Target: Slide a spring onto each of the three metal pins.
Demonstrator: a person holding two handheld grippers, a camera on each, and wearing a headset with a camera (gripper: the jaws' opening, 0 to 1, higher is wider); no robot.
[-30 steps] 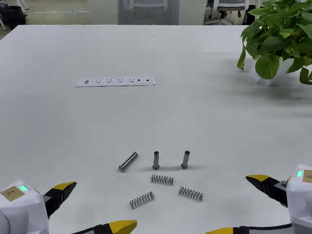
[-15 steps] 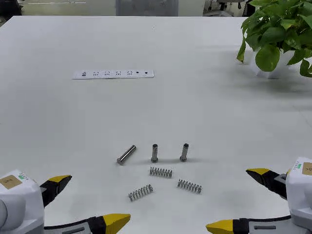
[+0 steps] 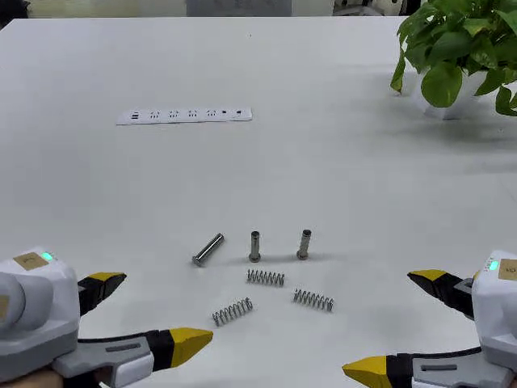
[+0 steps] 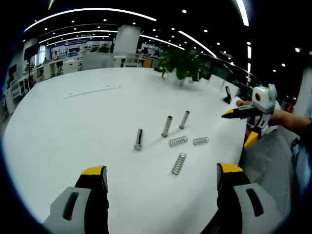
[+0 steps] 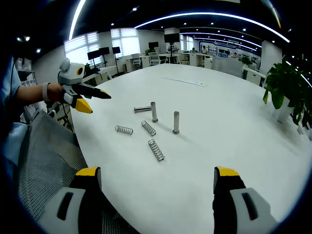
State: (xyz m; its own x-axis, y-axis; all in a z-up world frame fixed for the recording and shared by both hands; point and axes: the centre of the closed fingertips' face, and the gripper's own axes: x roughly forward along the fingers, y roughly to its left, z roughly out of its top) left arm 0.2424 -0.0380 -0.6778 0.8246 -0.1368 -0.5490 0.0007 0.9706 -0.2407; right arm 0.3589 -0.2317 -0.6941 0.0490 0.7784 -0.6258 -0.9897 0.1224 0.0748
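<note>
Three silver metal pins sit in a loose row on the white table (image 3: 339,162), ahead of you and between your two grippers; the left pin (image 3: 208,249) lies on its side, slanted, with its flat head toward you; the middle pin (image 3: 254,246) and the right pin (image 3: 304,244) stand upright on their wider ends, a little apart. Three small coiled springs lie flat just nearer to you than the pins, none yet on a pin; the upper spring (image 3: 266,278) lies just below the middle pin; the right spring (image 3: 313,300) lies below the right pin; the left spring (image 3: 233,311) lies nearest you, slanted. None of the six parts touches another. Your left gripper (image 3: 161,309) hovers at the lower left, its yellow-tipped jaws spread wide and holding nothing; your right gripper (image 3: 380,323), at the lower right, is likewise spread and empty; both are well apart from the parts. Farther off, a white power strip (image 3: 184,115) lies flat on the table; a leafy green plant (image 3: 456,48) in a white pot stands at the far right.
</note>
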